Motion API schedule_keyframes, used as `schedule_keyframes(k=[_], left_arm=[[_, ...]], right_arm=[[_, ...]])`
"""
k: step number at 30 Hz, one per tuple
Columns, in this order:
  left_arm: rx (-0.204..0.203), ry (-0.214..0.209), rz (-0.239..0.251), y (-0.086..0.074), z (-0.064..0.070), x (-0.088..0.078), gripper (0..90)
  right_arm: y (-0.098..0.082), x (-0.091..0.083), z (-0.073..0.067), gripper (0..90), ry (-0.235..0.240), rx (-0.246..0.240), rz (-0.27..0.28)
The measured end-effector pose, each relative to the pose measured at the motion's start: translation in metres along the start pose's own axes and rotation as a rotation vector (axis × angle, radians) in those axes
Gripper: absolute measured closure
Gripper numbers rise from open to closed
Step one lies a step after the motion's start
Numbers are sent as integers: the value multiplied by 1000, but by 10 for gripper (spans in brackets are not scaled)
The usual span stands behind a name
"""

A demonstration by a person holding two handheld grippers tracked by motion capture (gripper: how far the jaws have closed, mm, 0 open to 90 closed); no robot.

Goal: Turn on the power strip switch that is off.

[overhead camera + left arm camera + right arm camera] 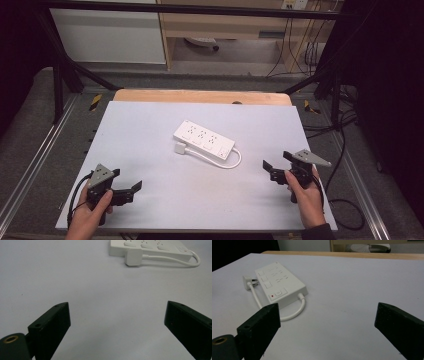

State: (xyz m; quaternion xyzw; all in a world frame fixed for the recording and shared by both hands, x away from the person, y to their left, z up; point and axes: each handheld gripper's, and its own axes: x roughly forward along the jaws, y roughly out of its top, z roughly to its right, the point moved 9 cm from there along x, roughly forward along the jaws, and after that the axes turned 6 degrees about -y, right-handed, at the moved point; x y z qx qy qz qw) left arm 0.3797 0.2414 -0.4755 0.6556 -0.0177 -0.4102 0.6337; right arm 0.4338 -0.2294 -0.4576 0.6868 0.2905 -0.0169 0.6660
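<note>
**Both grippers wait, power strip untouched**

High view: the power strip [204, 138] lies mid-table, left gripper [131, 191] and right gripper [270, 167] near, well apart from it.

Left gripper view: jaws wide, empty; plug [133, 257] far off.

Right gripper view: jaws wide, nothing grasped yet.

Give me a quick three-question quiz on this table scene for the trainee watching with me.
1. True or false: the left claw is shut on the power strip.
2. Where does the plug lie? A) in a socket of the strip B) on the table beside the strip C) in the right claw
3. Fill in: the cord leaves the strip at the end with the red ____.

Key:
1. False; both claws stand open, apart from the strip.
2. B
3. light, beside the switch, as the right gripper view shows.
</note>
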Motion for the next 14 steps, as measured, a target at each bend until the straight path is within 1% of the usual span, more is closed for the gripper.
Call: schedule_keyframes(k=[1,3,5,7,11,14], left_arm=[[2,1,-1,0,0,0,67],[-1,1,-1,-1,0,-1,67],[-7,1,0,-1,0,-1,67],[-13,3,0,-2,0,-2,68],[-21,3,0,-3,0,-3,68],[-19,3,-4,-3,-1,-2,68]], right_arm=[[-3,-3,2,65,-5,-5,2],[-9,-7,7,64,-19,-11,-12],[-15,-10,9,61,-19,-5,-17],[-20,-11,10,59,-21,-15,-30],[-33,-10,3,48,-5,-51,-74],[-39,-3,-3,45,7,-79,-106]])
